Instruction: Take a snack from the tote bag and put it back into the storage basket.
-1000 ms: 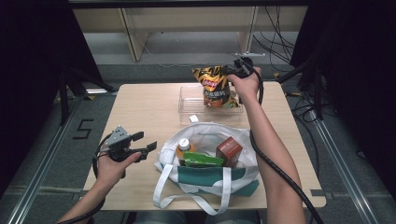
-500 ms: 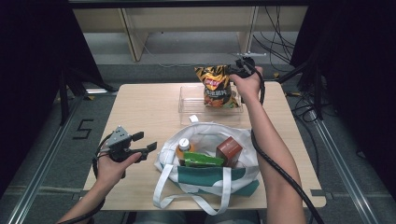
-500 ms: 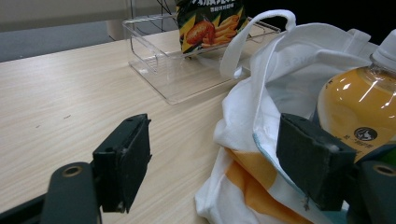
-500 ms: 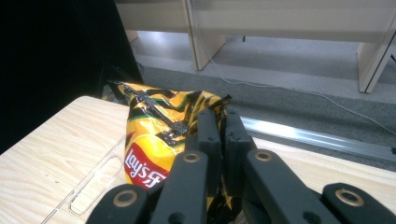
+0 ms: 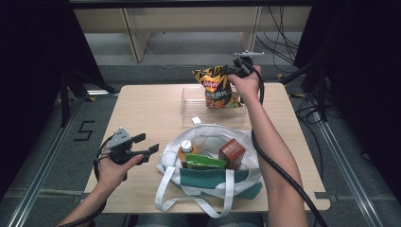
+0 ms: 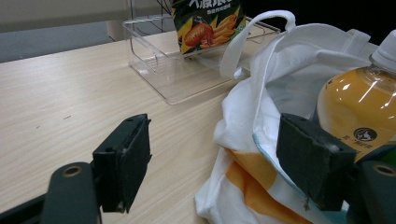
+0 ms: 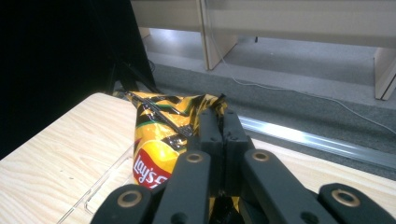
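High view first, from its left side: the left gripper (image 5: pixel 147 144) sits in the person's left hand (image 5: pixel 111 168) low over the near left part of the tabletop (image 5: pixel 142 106), its jaws spread apart with nothing between them, pointing toward the white tote bag (image 5: pixel 208 182). In the left gripper view the same two black pads stand wide, bare wood under one and the bag's cloth behind the other; neither touches anything.

Moving toward the middle, the tote bag lies open on the near half of the tabletop, its handles trailing toward the person. Inside it rest an orange drink bottle (image 5: pixel 185 150) at the left, a green packet (image 5: pixel 204 163) lying flat in front, and a red-brown box (image 5: pixel 231 152) at the right. The bottle shows large in the left gripper view (image 6: pixel 357 114), just beside the right pad.

Behind the bag stands a clear plastic tray (image 5: pixel 191 106) on the far part of the tabletop. The chip bag (image 5: pixel 215 87) hangs upright with its lower end inside the tray's right half; whether its bottom rests on the tray floor cannot be told.

Farthest right, the right gripper (image 5: pixel 236 71) is clamped on the top edge of the chip bag, the right forearm (image 5: pixel 272 156) reaching across past the tote bag. In the right gripper view the jaws are pressed together on the crumpled top seam (image 7: pixel 187 114) of the yellow and black chip bag.
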{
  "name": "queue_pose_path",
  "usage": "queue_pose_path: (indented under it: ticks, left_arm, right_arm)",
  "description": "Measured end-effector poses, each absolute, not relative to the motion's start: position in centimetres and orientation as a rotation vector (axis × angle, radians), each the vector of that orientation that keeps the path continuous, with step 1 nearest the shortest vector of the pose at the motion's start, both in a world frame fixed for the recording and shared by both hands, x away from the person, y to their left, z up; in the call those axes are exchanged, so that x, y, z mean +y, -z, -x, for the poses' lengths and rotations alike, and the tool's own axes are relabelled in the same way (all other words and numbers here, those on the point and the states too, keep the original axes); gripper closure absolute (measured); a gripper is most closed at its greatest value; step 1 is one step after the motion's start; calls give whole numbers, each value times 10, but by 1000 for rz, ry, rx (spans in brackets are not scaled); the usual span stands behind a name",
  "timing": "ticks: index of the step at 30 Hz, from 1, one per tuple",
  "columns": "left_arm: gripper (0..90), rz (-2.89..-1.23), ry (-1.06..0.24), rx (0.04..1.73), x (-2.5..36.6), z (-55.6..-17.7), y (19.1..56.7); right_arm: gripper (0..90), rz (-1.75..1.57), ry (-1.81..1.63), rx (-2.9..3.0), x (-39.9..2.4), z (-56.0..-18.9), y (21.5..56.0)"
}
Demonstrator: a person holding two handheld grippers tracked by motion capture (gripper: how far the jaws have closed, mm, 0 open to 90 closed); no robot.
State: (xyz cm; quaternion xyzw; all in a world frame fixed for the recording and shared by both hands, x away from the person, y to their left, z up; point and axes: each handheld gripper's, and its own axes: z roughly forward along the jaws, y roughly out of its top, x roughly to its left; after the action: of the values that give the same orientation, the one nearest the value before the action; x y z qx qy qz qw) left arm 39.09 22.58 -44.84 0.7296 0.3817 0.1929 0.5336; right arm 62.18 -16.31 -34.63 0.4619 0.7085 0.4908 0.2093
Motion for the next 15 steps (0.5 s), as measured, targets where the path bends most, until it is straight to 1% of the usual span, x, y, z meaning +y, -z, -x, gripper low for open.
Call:
queue_pose_path:
  ticks: [15]
  left_arm:
    - [257, -1735, -466, 905, 226, -390, 447]
  right_arm:
    - [900, -1268, -1447, 1963, -157, -625, 341]
